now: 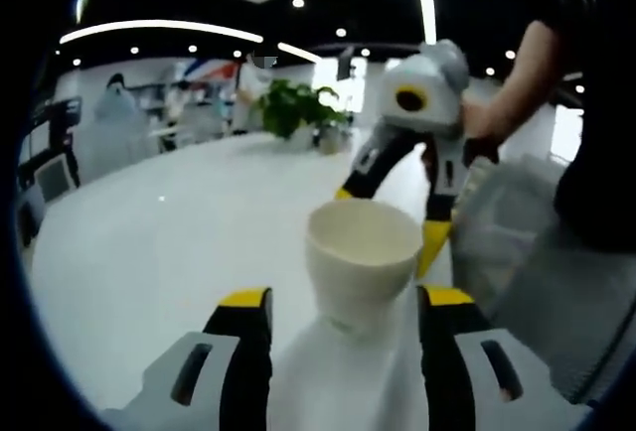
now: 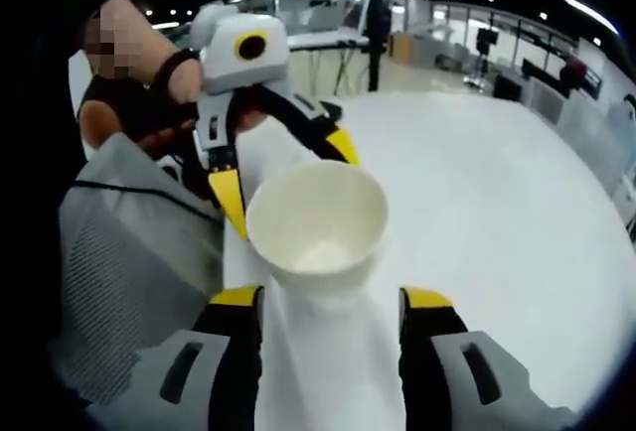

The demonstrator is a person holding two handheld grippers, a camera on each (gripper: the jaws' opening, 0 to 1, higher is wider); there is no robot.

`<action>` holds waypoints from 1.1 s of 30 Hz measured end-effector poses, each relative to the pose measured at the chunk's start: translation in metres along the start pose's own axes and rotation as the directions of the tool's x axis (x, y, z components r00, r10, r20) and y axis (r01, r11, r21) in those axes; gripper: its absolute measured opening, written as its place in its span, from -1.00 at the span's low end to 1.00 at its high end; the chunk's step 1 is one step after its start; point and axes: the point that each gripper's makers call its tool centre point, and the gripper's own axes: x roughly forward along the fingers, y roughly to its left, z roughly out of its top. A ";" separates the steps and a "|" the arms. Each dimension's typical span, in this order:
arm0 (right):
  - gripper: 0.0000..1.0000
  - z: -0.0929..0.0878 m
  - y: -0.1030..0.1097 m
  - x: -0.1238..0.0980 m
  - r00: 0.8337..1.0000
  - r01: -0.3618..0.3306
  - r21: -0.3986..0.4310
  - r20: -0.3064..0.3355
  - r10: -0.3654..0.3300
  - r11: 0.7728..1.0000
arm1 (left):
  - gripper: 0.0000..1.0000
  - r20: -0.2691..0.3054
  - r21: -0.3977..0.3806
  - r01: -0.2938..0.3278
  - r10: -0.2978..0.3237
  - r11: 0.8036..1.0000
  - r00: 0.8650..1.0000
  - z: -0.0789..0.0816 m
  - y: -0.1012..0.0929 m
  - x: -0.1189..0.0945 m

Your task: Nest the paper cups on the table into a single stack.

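Observation:
A white paper cup stands mouth up on top of a white cup stack. In both views the stack runs down between that view's own jaws and fills the gap. My left gripper is shut on the stack just under the top cup. In the right gripper view it comes in from the far side. My right gripper grips the same stack from the opposite side. In the left gripper view its yellow tips straddle the cup from behind. The stack's lower end is hidden.
The white table spreads wide to one side. A grey mesh object lies close beside the cups at the table's edge. A person's arm holds the right gripper. Potted plants stand at the far end.

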 end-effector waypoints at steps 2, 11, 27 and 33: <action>-0.02 0.002 0.000 0.001 1.000 -0.005 -0.009 0.002 0.005 1.000 | 0.07 -0.002 -0.008 0.001 -0.002 1.000 1.000 0.001 0.001 0.001; -0.18 0.010 0.000 0.005 0.999 -0.033 -0.048 0.008 0.034 0.998 | -0.10 -0.005 0.010 0.029 -0.029 1.000 1.000 0.007 0.000 0.003; -0.26 0.012 -0.001 0.005 1.000 -0.022 -0.067 0.003 0.023 0.997 | -0.20 -0.042 0.041 0.075 -0.073 0.996 0.996 0.009 -0.003 0.006; -0.28 0.016 -0.006 -0.003 0.999 0.007 -0.097 0.034 -0.004 0.995 | -0.19 -0.063 0.099 0.075 -0.069 0.992 0.996 0.017 -0.002 0.010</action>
